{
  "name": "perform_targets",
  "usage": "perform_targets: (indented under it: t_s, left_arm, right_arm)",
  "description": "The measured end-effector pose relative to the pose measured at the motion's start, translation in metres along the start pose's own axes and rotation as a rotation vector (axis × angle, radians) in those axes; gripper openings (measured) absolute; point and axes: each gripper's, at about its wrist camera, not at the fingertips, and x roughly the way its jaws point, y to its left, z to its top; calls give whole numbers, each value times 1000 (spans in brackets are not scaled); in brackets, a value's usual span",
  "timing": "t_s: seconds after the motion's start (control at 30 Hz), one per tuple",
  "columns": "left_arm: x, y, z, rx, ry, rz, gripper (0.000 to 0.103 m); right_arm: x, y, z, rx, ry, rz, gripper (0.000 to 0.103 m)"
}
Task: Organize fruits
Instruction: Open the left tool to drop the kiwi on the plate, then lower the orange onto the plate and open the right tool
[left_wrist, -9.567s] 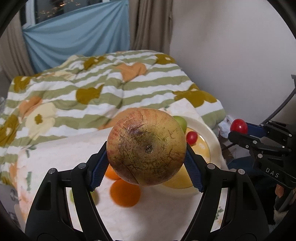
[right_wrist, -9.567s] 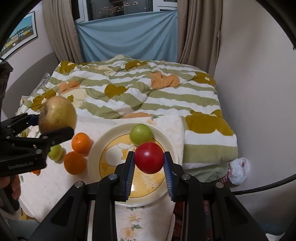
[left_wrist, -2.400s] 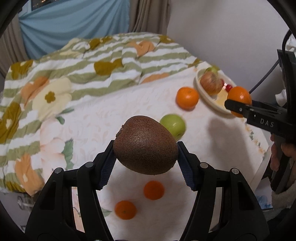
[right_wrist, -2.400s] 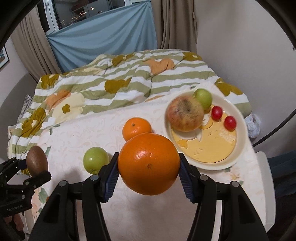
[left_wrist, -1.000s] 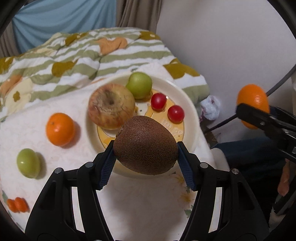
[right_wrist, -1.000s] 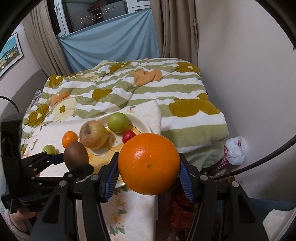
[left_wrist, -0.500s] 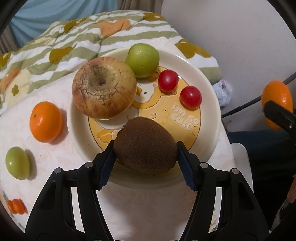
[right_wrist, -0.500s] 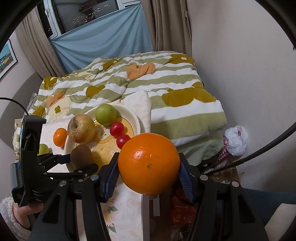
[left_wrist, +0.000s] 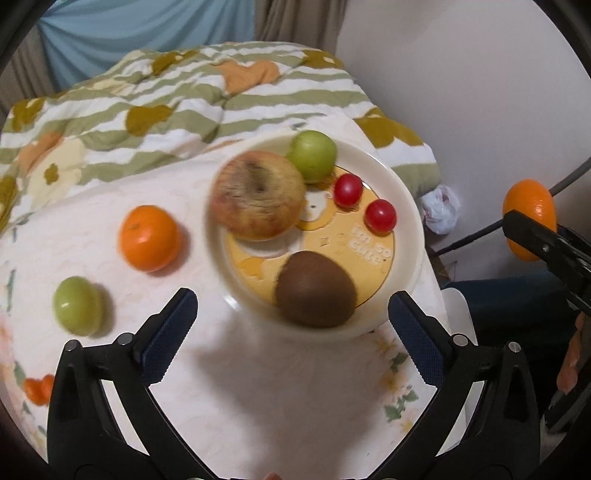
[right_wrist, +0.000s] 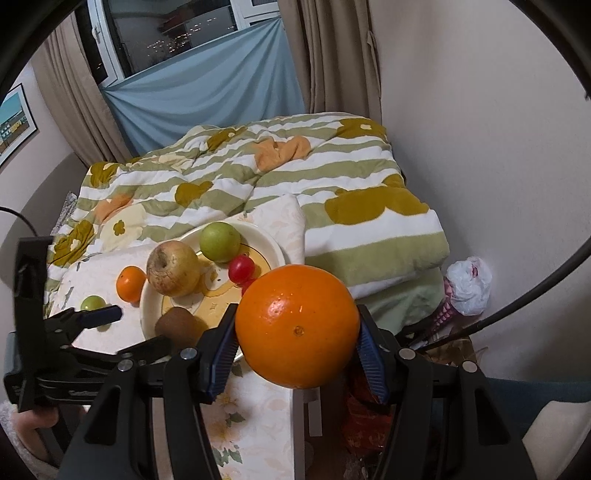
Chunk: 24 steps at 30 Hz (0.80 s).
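A brown kiwi (left_wrist: 316, 290) lies on the near part of the cream plate (left_wrist: 408, 206), with a large blotchy apple (left_wrist: 258, 195), a green apple (left_wrist: 314, 155) and two red cherry tomatoes (left_wrist: 380, 216). My left gripper (left_wrist: 293, 328) is open and empty, just in front of the plate. My right gripper (right_wrist: 297, 345) is shut on a big orange (right_wrist: 297, 325), held in the air to the right of the table. The plate (right_wrist: 275, 245) and the kiwi (right_wrist: 177, 325) also show in the right wrist view.
On the white floral tablecloth (left_wrist: 280, 387) left of the plate lie an orange (left_wrist: 149, 238), a small green fruit (left_wrist: 77, 310) and small tangerines (left_wrist: 37, 387). A striped quilt (left_wrist: 177, 96) lies behind. The table's right edge (right_wrist: 291, 424) drops to the floor, where a white bag (right_wrist: 469, 282) lies.
My left gripper has opened and let go of the kiwi, which now lies on the plate; the gripper has drawn back. The right gripper still holds the orange.
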Motion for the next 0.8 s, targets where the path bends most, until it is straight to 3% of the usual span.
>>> perform_targets:
  t_s: [0.4, 0.8]
  left_arm:
    - [-48, 46, -21, -92, -64, 88, 103]
    - [-48, 72, -45, -152, -36, 148, 103]
  right_arm:
    - [34, 35, 0, -127, 51, 81, 55]
    - [85, 56, -10, -180, 92, 121, 56]
